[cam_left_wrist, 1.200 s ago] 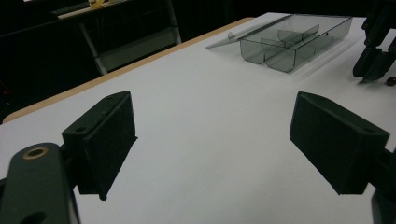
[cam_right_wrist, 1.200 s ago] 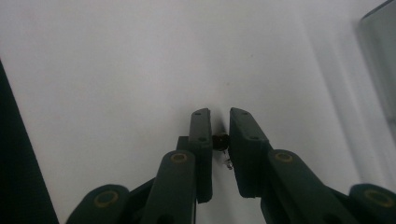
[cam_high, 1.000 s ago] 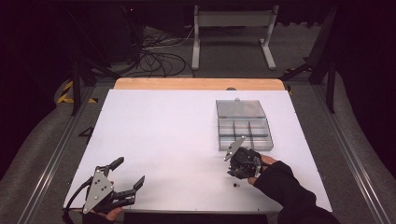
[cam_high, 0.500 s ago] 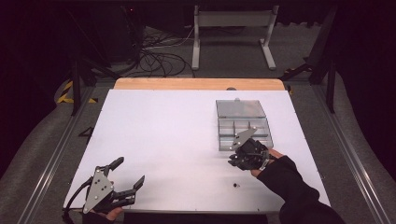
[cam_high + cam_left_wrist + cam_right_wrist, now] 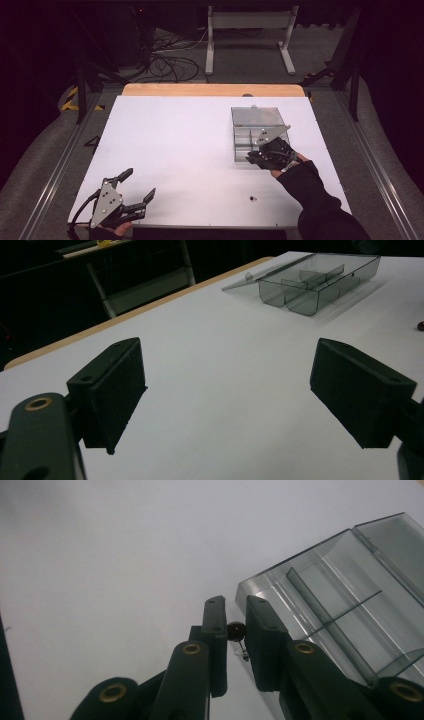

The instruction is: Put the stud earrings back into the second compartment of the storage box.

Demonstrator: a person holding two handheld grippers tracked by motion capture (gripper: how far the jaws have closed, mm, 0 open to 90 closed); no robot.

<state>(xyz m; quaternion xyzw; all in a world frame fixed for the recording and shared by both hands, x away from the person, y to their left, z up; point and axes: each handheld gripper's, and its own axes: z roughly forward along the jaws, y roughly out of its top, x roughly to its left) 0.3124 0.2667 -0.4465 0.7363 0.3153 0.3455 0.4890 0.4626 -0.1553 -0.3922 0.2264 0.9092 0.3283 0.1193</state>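
The right claw (image 5: 235,625) pinches a small dark round bead (image 5: 236,629) between its nearly closed jaws, a thin wire hook hanging beneath it. It hovers at the near edge of the clear smoky plastic compartment box (image 5: 248,134), whose lid lies open on the white desk (image 5: 180,145). The left claw (image 5: 137,187) rests near the desk's front left corner, jaws spread wide and empty. Another tiny dark bead (image 5: 253,198) lies on the desk.

Black tongs (image 5: 235,645), brass rivets, black sleeve (image 5: 320,205)
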